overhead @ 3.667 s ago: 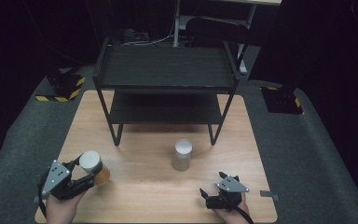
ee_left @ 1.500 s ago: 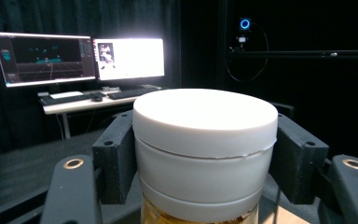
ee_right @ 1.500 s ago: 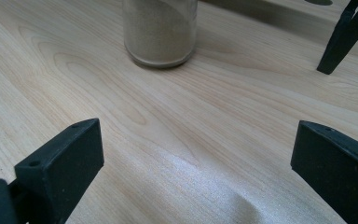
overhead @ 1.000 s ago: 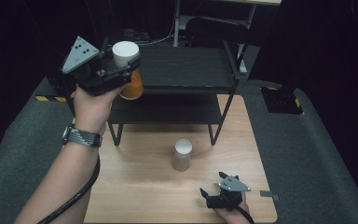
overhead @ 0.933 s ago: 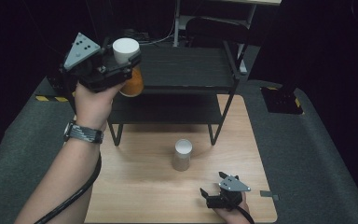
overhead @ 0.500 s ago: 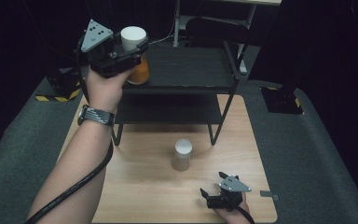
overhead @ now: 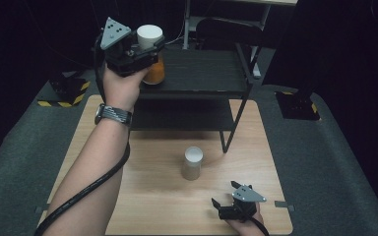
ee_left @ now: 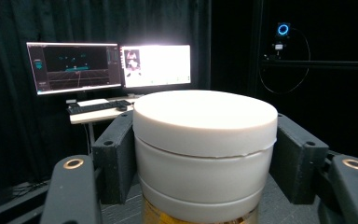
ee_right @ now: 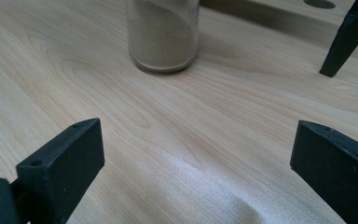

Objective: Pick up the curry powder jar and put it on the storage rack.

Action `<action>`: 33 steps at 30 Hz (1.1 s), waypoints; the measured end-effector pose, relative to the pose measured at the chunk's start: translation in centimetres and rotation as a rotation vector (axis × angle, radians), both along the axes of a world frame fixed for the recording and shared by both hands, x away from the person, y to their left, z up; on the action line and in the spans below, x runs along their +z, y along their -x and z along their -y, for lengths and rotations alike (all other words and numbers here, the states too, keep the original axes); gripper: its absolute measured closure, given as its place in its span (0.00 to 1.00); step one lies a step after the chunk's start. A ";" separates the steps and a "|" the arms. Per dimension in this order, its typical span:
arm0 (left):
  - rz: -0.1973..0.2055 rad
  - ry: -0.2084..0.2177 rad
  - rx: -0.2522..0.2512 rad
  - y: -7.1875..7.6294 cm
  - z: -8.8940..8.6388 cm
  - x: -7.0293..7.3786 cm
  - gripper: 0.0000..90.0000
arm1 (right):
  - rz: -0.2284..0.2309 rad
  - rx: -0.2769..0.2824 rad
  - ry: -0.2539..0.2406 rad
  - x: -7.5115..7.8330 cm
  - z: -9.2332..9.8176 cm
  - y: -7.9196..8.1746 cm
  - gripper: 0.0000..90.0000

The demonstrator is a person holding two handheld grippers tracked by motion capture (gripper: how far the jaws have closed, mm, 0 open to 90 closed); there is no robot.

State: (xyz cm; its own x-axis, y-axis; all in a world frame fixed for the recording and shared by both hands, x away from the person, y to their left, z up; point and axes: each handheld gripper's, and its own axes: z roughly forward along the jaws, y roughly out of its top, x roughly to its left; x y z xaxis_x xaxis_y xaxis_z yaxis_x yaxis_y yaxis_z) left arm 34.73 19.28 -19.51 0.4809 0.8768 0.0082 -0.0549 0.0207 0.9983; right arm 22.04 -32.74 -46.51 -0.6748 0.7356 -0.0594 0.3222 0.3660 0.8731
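Observation:
A white-lidded jar of orange contents hangs over the left end of the black shelf's top tier, with my left gripper shut on it. In the left gripper view both jaws press on the sides of the white lid. A second jar with a white lid and pale brown powder stands upright in the middle of the wooden table. My right gripper rests open near the table's front right edge, nothing between its jaws. The powder jar stands beyond those jaws.
The black two-tier shelf has a lower tier and thin legs standing on the table's far half. A shelf leg shows at the right of the right gripper view. Monitors glow on a desk beyond.
My left gripper has carried the orange jar from the table's front left up and then rightward, over the shelf's top tier. The right gripper and the powder jar have kept still.

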 end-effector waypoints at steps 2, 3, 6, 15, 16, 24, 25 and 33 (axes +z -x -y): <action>-0.005 0.002 0.000 -0.2 0.1 -0.1 0.37 | -0.001 0.000 -0.003 0.0 0.0 0.0 0.02; -0.007 0.004 -0.002 -0.4 0.2 -0.1 0.37 | -0.001 0.000 -0.004 0.0 0.1 0.0 0.02; -0.007 0.008 -0.007 -0.5 0.2 -0.2 0.37 | 0.000 0.000 -0.005 0.0 0.1 0.0 0.03; -0.015 0.005 -0.004 -0.8 0.6 -0.4 0.37 | 0.002 0.002 -0.005 -0.1 0.1 0.0 0.03; -0.016 0.006 -0.003 -0.8 0.6 -0.4 0.37 | 0.002 0.002 -0.005 -0.1 0.1 0.0 0.03; -0.023 0.014 -0.010 -0.9 0.2 -0.4 0.37 | 0.002 0.001 -0.005 -0.1 0.1 0.0 0.03; -0.024 0.012 -0.010 -0.9 0.2 -0.3 0.37 | 0.003 0.001 -0.004 -0.1 0.1 0.0 0.03; -0.028 0.021 -0.009 -0.9 0.3 -0.4 0.36 | 0.003 0.000 -0.003 0.0 0.0 0.1 0.02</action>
